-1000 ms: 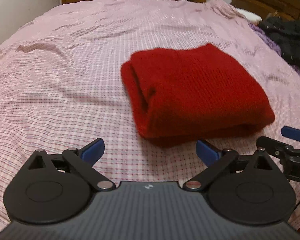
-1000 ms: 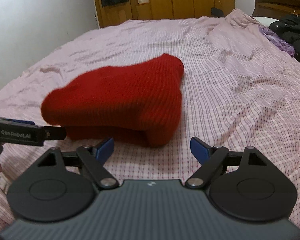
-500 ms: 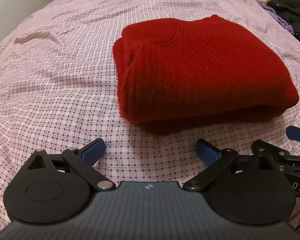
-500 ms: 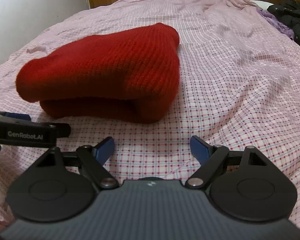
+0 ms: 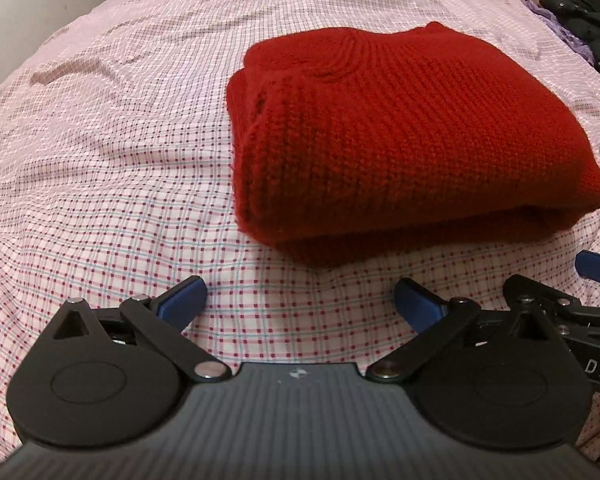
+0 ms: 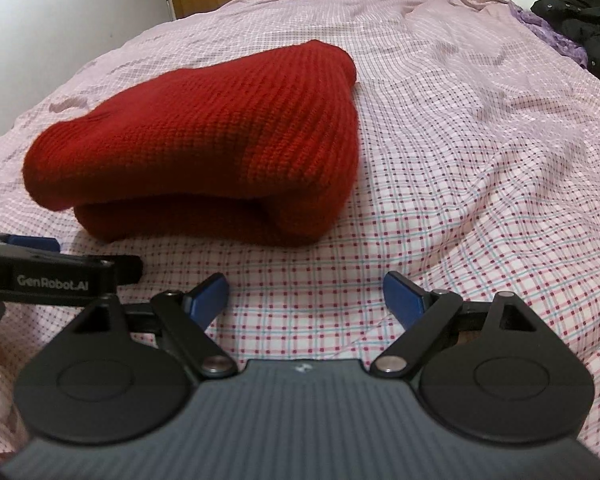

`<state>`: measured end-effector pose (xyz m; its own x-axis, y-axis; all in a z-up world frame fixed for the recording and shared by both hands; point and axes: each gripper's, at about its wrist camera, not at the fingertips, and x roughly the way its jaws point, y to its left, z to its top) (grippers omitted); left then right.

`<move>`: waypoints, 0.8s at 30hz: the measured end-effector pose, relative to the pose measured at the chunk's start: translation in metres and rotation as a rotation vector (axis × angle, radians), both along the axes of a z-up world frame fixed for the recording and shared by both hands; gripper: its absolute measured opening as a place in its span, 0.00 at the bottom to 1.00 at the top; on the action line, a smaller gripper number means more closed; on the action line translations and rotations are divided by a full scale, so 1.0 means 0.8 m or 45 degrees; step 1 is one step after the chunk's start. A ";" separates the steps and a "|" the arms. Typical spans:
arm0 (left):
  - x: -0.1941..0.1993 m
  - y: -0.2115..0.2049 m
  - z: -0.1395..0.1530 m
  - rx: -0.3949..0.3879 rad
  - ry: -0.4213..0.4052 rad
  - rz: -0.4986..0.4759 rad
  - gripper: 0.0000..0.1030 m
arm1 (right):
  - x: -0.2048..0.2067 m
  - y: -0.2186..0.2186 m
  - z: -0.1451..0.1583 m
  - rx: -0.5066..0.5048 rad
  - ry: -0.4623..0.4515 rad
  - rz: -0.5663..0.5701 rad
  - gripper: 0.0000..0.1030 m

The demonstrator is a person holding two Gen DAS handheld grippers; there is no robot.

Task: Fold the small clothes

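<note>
At the far left, the left gripper [image 5: 298, 300] with its blue-tipped black fingers is held over the pink checked bedsheet [image 5: 100, 200]; its jaws are seen spread wide, and nothing but sheet is found between them. Just ahead of it, the folded red knitted sweater [image 5: 412, 140] is laid flat on the sheet, its ribbed collar turned up on top, untouched by either tool. Further right, the right gripper [image 6: 306, 296] is lowered beside its partner; its jaws are wide and opening a touch more, with only checked fabric between them, the sweater lying ahead and to its left. At the far right edge, a heap of black clothing [image 6: 584, 20] is spotted near a purple cloth [image 6: 548, 32].
</note>
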<state>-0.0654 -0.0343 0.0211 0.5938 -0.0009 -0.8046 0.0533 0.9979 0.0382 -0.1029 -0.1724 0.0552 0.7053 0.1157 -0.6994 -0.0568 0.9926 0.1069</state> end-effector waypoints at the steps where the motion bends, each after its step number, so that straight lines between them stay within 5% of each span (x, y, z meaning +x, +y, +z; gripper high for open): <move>1: 0.000 -0.001 0.000 0.000 -0.001 0.000 1.00 | 0.000 0.000 0.000 0.000 0.000 0.000 0.85; 24: -0.003 -0.001 0.000 -0.002 -0.003 -0.001 1.00 | 0.000 0.000 0.000 0.001 0.000 0.000 0.85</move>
<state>-0.0675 -0.0347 0.0212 0.5955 -0.0026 -0.8033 0.0537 0.9979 0.0366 -0.1027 -0.1726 0.0549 0.7051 0.1163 -0.6995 -0.0570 0.9926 0.1075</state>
